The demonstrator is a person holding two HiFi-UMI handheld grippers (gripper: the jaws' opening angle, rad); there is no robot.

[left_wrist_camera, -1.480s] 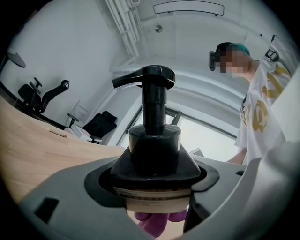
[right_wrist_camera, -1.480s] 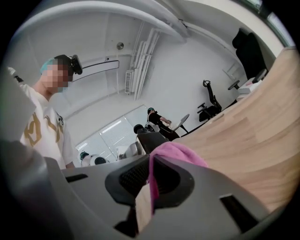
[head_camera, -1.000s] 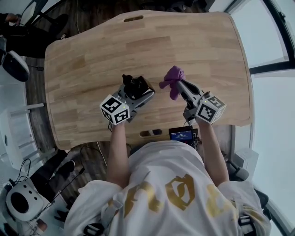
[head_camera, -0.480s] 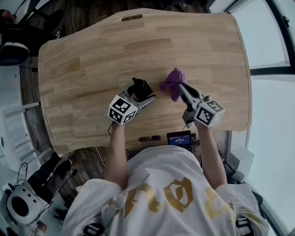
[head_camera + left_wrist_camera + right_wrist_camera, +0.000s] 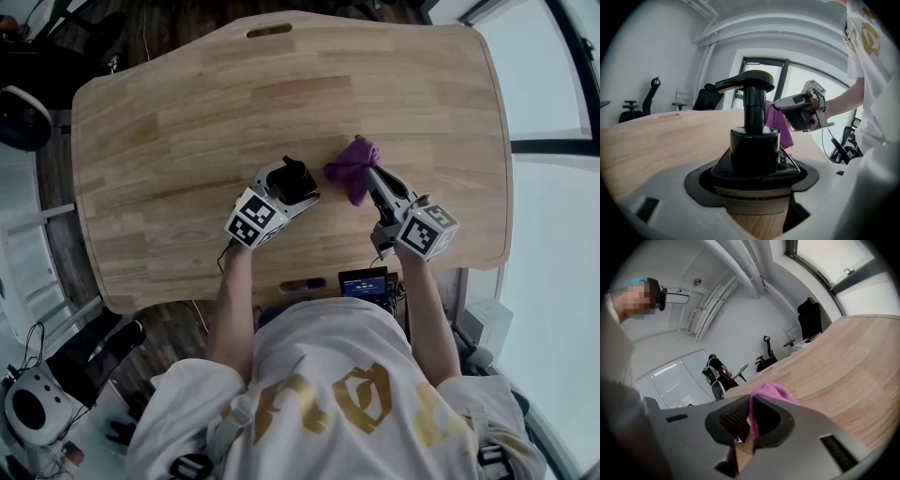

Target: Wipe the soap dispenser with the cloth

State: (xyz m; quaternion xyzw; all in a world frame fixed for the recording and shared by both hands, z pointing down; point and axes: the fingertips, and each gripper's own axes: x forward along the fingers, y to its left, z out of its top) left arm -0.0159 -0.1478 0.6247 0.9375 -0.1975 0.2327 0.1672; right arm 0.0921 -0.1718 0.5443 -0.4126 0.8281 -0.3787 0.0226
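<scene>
A black pump soap dispenser (image 5: 293, 180) (image 5: 752, 140) is held above the wooden table (image 5: 187, 112), with my left gripper (image 5: 286, 192) (image 5: 754, 187) shut round its body. Its pump head (image 5: 746, 82) points left in the left gripper view. A purple cloth (image 5: 353, 167) (image 5: 771, 392) hangs bunched from my right gripper (image 5: 370, 178) (image 5: 750, 420), which is shut on it. The cloth sits just right of the dispenser, a small gap between them. In the left gripper view the right gripper (image 5: 801, 110) and the cloth (image 5: 778, 124) show behind the pump.
The table's near edge (image 5: 309, 272) lies under my forearms, with a small dark device with a blue screen (image 5: 366, 279) below it. Office chairs (image 5: 705, 98) stand beyond the table, and a window (image 5: 553, 103) runs along the right.
Both grippers have shifted slightly, and the dispenser has come a little closer to the cloth. Both grips are unchanged.
</scene>
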